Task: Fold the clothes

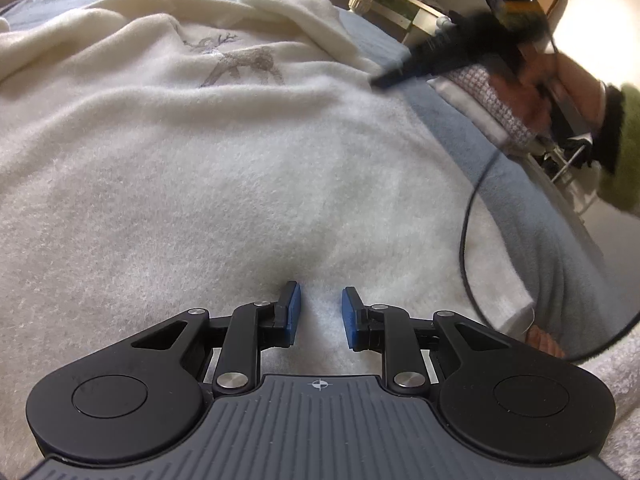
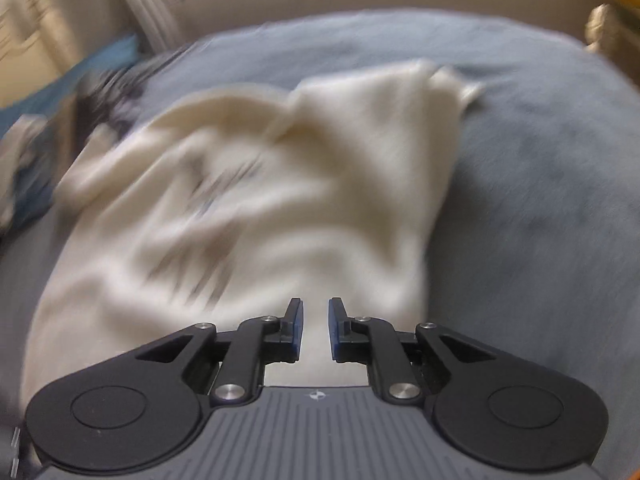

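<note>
The bed (image 2: 540, 184) carries a grey-blue cover that fills the background of both wrist views. The sweater (image 1: 200, 168), cream and fleecy, lies spread across this cover and takes up most of the left wrist view. In the right wrist view the sweater (image 2: 248, 200) appears blurred, with one sleeve folded toward the far side and the cover showing to its right. A grey deer print (image 1: 240, 62) sits on the far part of the sweater.

The left tongs (image 1: 320, 312) point down at the sweater near its close edge. Their blue pads (image 1: 294, 308) stand a small gap apart with fleece visible between them; whether they pinch the cloth cannot be told. The right tongs (image 2: 315, 328) stand above the sweater's near right part with a narrow gap and nothing clamped between the pads.

In the left wrist view the right tongs (image 1: 384, 80) reach in from the right, blurred, tips at the sweater's right edge. A hand (image 1: 536, 96) in a green sleeve (image 1: 624, 152) holds them. A black cable (image 1: 468, 240) hangs below the hand.
</note>
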